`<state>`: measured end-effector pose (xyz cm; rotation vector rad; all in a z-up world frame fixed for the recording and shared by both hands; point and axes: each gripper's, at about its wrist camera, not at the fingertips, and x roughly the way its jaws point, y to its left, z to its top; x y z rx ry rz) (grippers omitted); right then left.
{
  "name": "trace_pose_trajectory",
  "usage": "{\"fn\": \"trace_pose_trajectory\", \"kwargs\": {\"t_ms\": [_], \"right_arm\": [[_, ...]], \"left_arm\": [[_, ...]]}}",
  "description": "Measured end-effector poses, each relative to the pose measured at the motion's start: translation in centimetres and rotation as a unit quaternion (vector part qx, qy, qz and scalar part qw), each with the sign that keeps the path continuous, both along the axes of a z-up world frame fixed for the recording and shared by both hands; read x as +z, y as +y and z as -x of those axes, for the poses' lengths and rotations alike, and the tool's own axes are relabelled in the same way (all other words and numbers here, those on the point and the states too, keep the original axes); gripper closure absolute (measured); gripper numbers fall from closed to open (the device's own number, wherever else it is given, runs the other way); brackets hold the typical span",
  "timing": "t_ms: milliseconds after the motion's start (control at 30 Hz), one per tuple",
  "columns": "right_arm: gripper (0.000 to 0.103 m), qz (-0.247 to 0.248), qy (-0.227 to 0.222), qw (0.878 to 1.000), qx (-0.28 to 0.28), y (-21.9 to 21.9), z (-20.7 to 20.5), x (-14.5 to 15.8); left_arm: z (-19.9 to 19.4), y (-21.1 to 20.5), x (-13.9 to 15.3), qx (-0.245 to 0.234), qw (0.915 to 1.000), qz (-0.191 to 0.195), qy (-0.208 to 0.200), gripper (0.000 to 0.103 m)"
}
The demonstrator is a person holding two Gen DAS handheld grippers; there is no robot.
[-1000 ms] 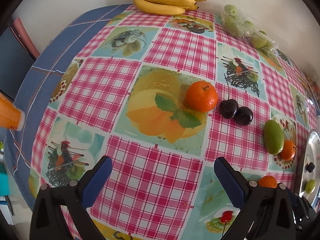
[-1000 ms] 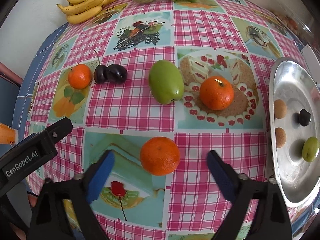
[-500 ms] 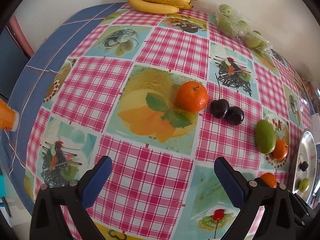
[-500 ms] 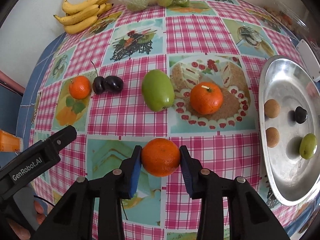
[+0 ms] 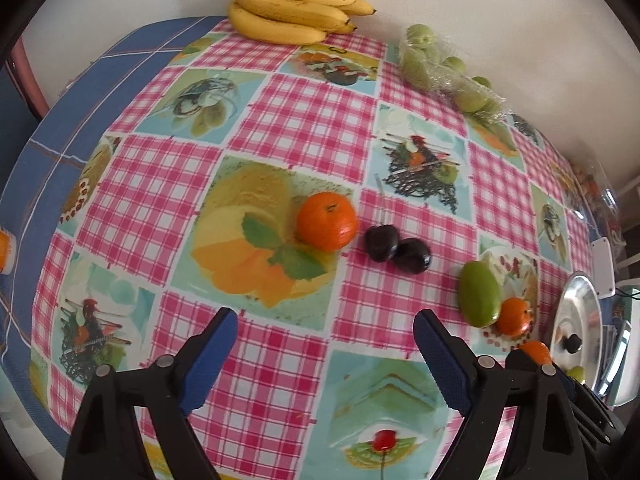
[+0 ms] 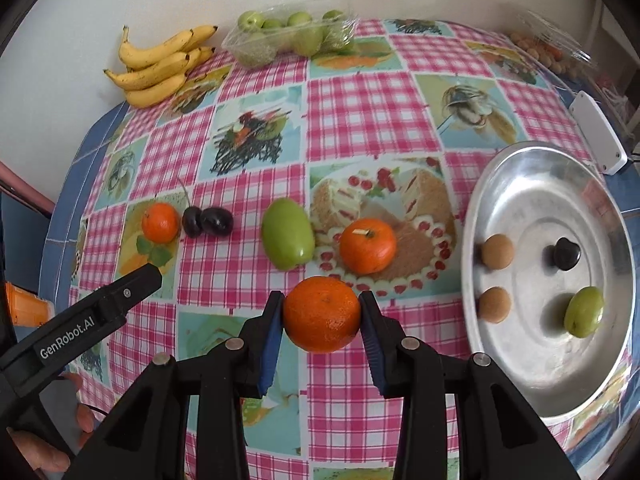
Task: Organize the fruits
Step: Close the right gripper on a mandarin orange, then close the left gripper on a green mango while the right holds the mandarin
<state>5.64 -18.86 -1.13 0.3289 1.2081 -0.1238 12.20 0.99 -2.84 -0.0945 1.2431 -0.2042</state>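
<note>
**Orange on its way to the tray**

The right gripper [image 6: 321,316] squeezes a round orange tangerine [image 6: 322,314] just above the checked tablecloth [image 6: 360,112]. The left gripper [image 5: 325,354] is closing on nothing. Next, the tangerine probably goes right, into the shiny metal tray [image 6: 532,172]. Farther off lie yellow bananas [image 6: 160,66].

A plain white wall [image 6: 100,8] backs the checked-cloth table [image 6: 360,96].

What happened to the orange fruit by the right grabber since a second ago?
The right gripper closed on the nearest round orange tangerine and lifted it off the checked tablecloth. The left gripper, with nothing between its fingers, is closing slightly. The other tangerines, dark cherries, green fruit and silver metal tray stayed put.
</note>
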Motion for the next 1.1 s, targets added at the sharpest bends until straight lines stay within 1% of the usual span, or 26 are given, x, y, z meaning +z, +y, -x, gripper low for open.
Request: {"fn": "trace_pose_trajectory", "kwargs": {"t_ms": [67, 167, 300, 467, 600, 633, 667, 733, 800, 1033, 1100], "right_arm": [[0.064, -0.004, -0.003, 1.000, -0.007, -0.7, -0.2, 0.1], [0.064, 0.000, -0.002, 1.000, -0.017, -1.5, -0.4, 0.2], [0.064, -0.005, -0.001, 1.000, -0.023, -2.5, -0.6, 0.1], [0.064, -0.002, -0.004, 1.000, -0.030, -3.4, -0.9, 0.4], [0.064, 0.002, -0.001, 0.999, -0.033, -4.0, -0.9, 0.3], [0.064, 0.002, 0.000, 0.999, -0.033, -4.2, -0.9, 0.3], [0.064, 0.002, 0.000, 0.999, -0.035, -4.5, -0.8, 0.3], [0.064, 0.002, 0.001, 0.999, -0.037, -4.9, -0.7, 0.3], [0.064, 0.003, 0.001, 0.999, -0.039, -5.3, -0.6, 0.3], [0.064, -0.003, 0.002, 0.999, -0.045, -6.3, -0.2, 0.3], [0.064, -0.003, 0.003, 0.999, -0.045, -6.4, -0.1, 0.2]], "left_arm": [[-0.1, -0.7, 0.4, -0.007, 0.9999, 0.008, -0.004, 0.017], [-0.5, -1.9, 0.6, -0.016, 0.9997, 0.015, -0.007, 0.017], [-1.0, -3.7, 0.2, -0.027, 0.9991, 0.033, 0.003, 0.021], [-1.3, -6.2, 0.1, -0.042, 0.9981, 0.046, 0.005, 0.025], [-1.4, -7.9, -0.1, -0.052, 0.9973, 0.051, 0.008, 0.031], [-1.4, -8.2, -0.2, -0.054, 0.9970, 0.054, 0.009, 0.033], [-1.4, -8.5, -0.3, -0.055, 0.9969, 0.056, 0.011, 0.038], [-1.4, -9.1, -0.6, -0.058, 0.9967, 0.056, 0.013, 0.042], [-1.4, -9.7, -0.7, -0.062, 0.9964, 0.056, 0.013, 0.049], [-1.2, -11.4, -1.4, -0.072, 0.9962, 0.048, 0.014, 0.050], [-1.2, -11.7, -1.6, -0.073, 0.9962, 0.044, 0.014, 0.055]]}}
